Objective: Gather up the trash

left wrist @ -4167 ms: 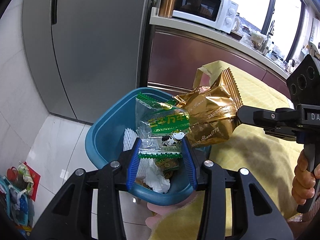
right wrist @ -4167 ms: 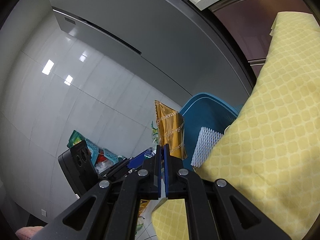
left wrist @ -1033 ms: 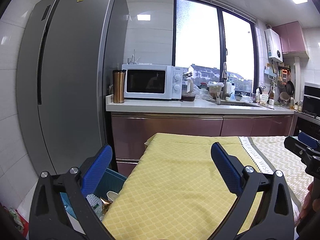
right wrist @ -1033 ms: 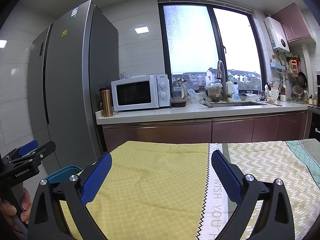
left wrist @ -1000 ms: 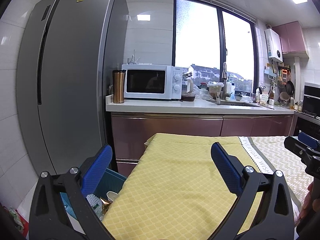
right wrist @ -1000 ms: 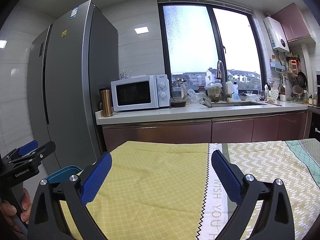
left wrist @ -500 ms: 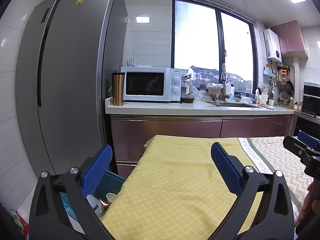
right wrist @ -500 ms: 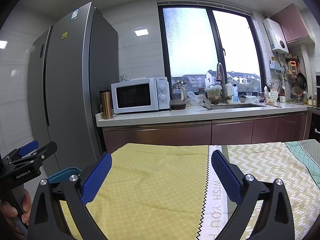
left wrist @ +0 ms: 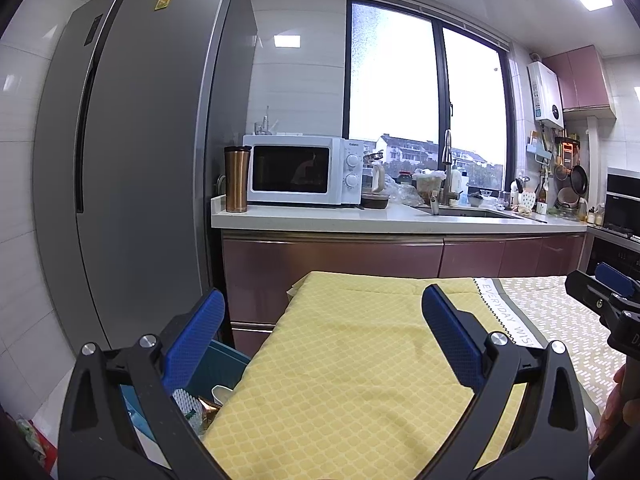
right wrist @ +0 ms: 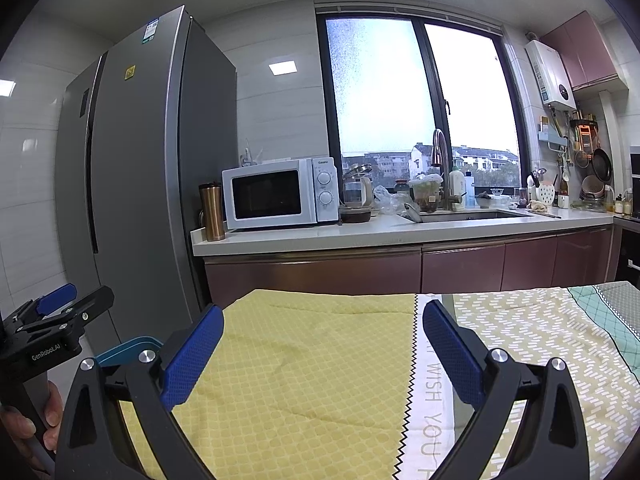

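Yellow cloth [left wrist: 348, 368] fills the lower middle of both views, laid over a table and bare between our claws. We hold the left gripper [left wrist: 322, 338] level above it, its blue pads spread wide apart with nothing between them. The right gripper [right wrist: 320, 344] hangs the same way, pads far apart and empty; in the left wrist view it also shows at the right edge of the frame, just above our hand [left wrist: 624, 396].

At the lower left of the left wrist view, beside the table edge, sits a blue bin [left wrist: 224, 360]. Inside it we can see a white foam net [left wrist: 185, 400], a gold wrapper [left wrist: 208, 407] and something white just beside them that we cannot make out. In the right wrist view only the rim of the bin shows, at the lower left behind the left pad.

To the right of the yellow cloth lies a patterned cloth [right wrist: 532, 332] with a white strip of lettering between the two.

Behind the table, across the middle of the frame, runs a counter [left wrist: 360, 220] with a white microwave [left wrist: 300, 170] and a copper mug [left wrist: 237, 178] to its left. A grey fridge [left wrist: 132, 168] stands tall in the upper left, and a window [left wrist: 424, 96] fills the upper middle.
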Demonstrator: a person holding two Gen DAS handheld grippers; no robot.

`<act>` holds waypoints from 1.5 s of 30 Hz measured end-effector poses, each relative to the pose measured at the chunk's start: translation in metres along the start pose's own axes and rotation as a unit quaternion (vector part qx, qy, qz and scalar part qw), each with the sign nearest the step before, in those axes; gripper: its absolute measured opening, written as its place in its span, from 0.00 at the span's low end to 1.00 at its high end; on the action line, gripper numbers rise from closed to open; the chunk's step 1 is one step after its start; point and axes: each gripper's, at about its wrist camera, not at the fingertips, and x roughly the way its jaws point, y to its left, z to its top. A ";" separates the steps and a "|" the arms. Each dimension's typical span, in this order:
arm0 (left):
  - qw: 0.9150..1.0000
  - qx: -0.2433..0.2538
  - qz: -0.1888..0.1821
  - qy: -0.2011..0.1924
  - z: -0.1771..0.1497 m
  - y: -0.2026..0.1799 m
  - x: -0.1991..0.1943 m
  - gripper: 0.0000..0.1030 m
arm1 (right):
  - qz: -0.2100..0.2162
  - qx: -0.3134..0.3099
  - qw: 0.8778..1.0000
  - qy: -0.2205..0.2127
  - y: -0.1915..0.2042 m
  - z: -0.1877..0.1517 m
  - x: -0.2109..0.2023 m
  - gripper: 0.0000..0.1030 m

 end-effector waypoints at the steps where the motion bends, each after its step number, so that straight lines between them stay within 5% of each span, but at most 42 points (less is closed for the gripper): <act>1: 1.000 0.000 0.000 0.000 0.000 0.001 0.000 0.95 | 0.000 0.001 1.000 -0.001 0.000 0.000 0.000 0.94; 45: 1.000 0.001 0.002 -0.003 -0.001 0.000 -0.004 0.94 | -0.006 0.007 1.000 -0.004 -0.002 0.002 -0.002 0.94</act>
